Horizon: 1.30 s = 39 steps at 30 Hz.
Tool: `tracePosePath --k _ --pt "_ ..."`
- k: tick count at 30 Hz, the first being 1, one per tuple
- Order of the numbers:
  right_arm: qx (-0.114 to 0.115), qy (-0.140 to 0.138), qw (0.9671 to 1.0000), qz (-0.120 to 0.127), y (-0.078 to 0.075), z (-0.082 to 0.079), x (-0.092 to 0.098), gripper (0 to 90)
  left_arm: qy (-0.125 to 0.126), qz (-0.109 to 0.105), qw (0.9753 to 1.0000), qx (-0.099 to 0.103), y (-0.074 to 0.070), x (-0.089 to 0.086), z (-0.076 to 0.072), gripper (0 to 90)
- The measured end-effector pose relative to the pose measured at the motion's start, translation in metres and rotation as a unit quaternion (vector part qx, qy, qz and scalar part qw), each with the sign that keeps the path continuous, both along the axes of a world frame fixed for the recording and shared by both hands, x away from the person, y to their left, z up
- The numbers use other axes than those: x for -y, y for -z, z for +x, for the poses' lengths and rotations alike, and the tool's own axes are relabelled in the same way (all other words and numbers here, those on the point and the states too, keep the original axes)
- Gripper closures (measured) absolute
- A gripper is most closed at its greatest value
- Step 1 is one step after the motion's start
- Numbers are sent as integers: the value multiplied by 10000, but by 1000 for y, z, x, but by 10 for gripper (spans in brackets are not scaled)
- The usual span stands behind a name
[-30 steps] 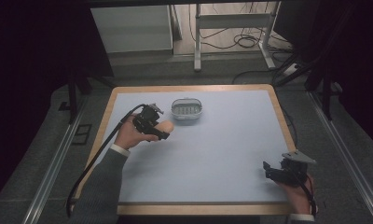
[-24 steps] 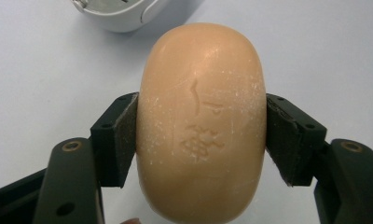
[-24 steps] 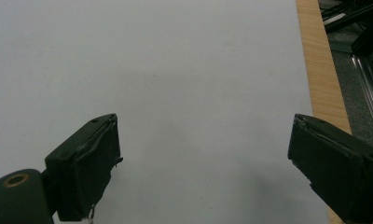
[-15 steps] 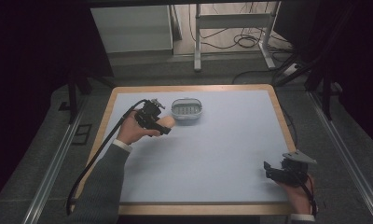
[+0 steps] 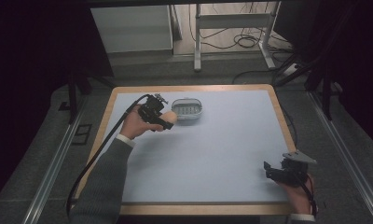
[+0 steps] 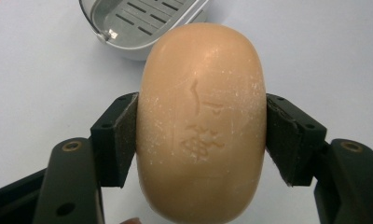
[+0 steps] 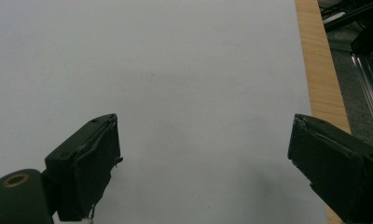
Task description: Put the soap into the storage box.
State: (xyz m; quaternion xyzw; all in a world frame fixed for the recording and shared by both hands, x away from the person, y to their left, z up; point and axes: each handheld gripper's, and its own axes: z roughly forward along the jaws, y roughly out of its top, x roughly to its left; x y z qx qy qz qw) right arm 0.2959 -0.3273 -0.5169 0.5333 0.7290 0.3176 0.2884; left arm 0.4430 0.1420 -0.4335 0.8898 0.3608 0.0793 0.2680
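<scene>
A peach-coloured oval bar of soap (image 6: 201, 121) with a stamped mark is clamped between the black jaws of my left gripper (image 5: 161, 117), which is shut on it. The soap (image 5: 169, 117) hangs just left of a grey slotted soap dish (image 5: 187, 109) at the table's far middle; the dish (image 6: 138, 23) lies just beyond the soap in the left gripper view. My right gripper (image 5: 271, 171) rests low at the near right corner, jaws wide apart, open with nothing between its fingertips (image 7: 93, 158).
The table has a pale blue mat (image 5: 212, 154) framed by a wooden rim (image 5: 282, 116). The rim (image 7: 322, 70) runs close along the right of the right gripper. Metal rails and cables lie on the floor around the table.
My left gripper has carried the soap a little to the right and farther away, closer to the dish. The right gripper has stayed put.
</scene>
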Motion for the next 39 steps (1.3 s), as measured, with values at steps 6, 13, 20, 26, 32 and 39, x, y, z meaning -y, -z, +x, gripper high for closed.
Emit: tracePosePath --k 6,13,20,26,32,39 --pt "-11 7 10000 -6 0 0 0 92 27 -10 10000 -1 -2 5 6 325" --pt "-9 17 10000 -4 1 0 1 92 43 24 10000 33 -2 10 13 325" --pt "-18 23 10000 -11 1 0 2 92 47 26 10000 9 -1 16 20 325" --pt "-15 27 10000 -16 1 0 3 92 81 52 9999 35 -3 21 27 325" --pt "-17 51 10000 -9 2 1 4 92 154 88 9998 40 -4 28 36 325" --pt "-28 57 10000 -4 2 1 4 92 160 19 9999 14 -1 36 47 325"
